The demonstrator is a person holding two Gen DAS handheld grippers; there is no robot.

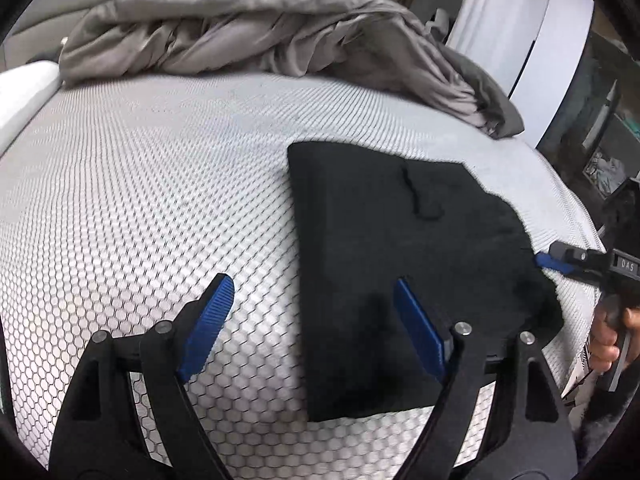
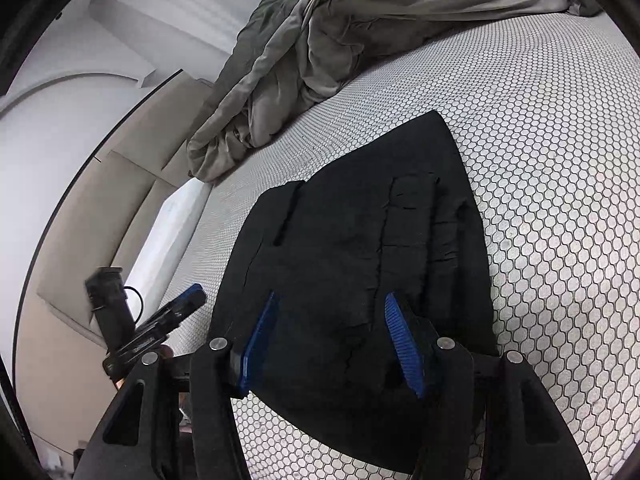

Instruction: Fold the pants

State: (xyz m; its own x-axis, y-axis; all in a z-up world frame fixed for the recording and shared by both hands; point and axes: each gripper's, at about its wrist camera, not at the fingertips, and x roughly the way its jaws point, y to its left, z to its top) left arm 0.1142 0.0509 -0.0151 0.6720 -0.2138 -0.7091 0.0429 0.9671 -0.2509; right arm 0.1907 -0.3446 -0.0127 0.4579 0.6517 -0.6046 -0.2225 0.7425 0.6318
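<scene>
Mattress: a white mattress with a dark honeycomb-patterned cover (image 1: 140, 184) fills most of the left wrist view and carries everything else.
Bedding: a crumpled grey sheet or duvet (image 1: 248, 28) lies heaped along the far edge of the mattress, well apart from the pants.
Pants, look: the black fabric pants (image 1: 392, 232) are folded into a compact flat block with a straight left edge and a ragged, stepped right edge; a loose dark thread sits on the top surface. In the right wrist view the pants (image 2: 360, 248) show seams, a pocket outline and a slit-like opening near their left side.
Pants, place: they lie flat on the mattress, right of centre in the left wrist view, near the right edge of the bed.
Left gripper: the black hand-held left gripper with blue ribbed pads (image 1: 316, 328) has its jaws spread wide and holds nothing; its left finger is over bare mattress, its right finger over the near left part of the pants.
Right gripper: the black hand-held right gripper with blue pads (image 2: 332, 340) is spread apart above the near end of the pants, both fingers over the fabric, nothing clamped. In the left wrist view its tip (image 1: 554, 262) is just beside the right edge of the pants.
</scene>
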